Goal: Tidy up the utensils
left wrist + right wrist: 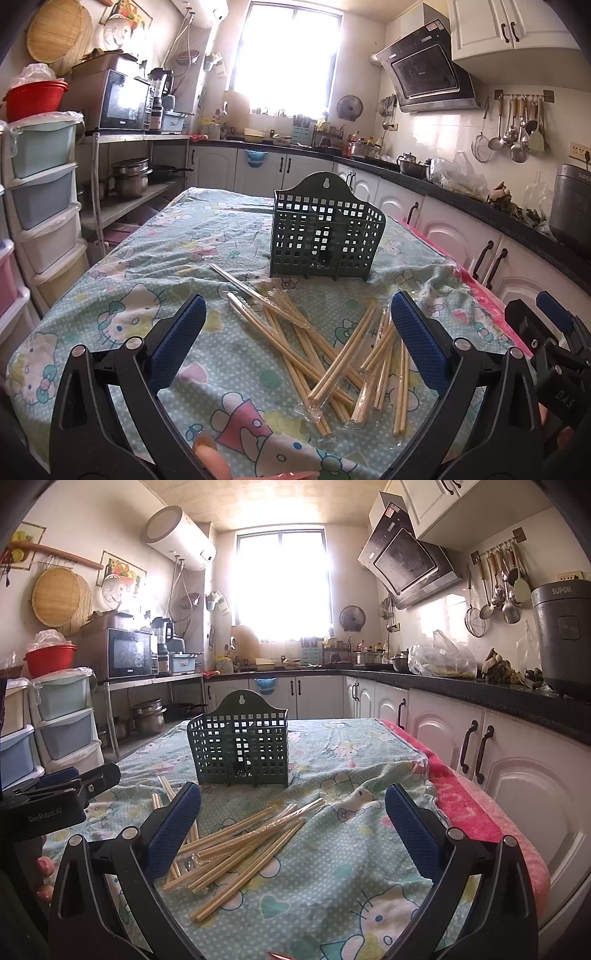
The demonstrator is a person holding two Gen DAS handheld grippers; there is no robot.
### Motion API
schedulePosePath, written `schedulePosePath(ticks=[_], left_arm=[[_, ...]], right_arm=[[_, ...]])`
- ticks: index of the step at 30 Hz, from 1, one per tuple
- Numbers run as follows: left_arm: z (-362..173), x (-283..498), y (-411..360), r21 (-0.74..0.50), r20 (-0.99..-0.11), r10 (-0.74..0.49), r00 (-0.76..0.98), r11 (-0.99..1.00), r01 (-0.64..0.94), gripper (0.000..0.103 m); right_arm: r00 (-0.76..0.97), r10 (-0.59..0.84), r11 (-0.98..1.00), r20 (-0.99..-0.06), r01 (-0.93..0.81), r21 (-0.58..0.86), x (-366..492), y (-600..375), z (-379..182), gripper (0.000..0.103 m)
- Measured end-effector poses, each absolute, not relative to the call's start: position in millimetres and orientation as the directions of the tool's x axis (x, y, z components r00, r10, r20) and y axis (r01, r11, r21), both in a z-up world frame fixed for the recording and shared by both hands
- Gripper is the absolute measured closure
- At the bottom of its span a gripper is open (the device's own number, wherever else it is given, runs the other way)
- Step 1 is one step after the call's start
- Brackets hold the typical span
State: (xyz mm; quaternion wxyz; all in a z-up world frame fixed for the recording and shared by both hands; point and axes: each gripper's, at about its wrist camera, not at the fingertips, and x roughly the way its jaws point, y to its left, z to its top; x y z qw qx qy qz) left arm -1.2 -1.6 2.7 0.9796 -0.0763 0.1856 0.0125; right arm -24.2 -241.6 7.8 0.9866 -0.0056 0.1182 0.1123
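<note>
Near the front of the counter lies a scattered heap of chopsticks, ahead of the left gripper, long axes crossing. Right gripper sits rightward. Both jaws gape apart, empty; holder stands farther.

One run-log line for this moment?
stage: before first pick | left gripper: open, empty | right gripper: open, empty | chopsticks: loose on tablecloth | green basket: upright, looks empty
</note>
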Motion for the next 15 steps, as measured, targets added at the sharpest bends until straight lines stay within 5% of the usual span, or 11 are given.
schedulePosePath(ticks=[15], left_arm=[[3.6,-1.3,-2.1,-0.143,-0.363,-0.004,0.932,0.988,-0.051,0.010]], right_arm=[[0.949,0.222,0.974,-0.225,-0.224,0.016,-26.3,-242.1,10.8,0.006]])
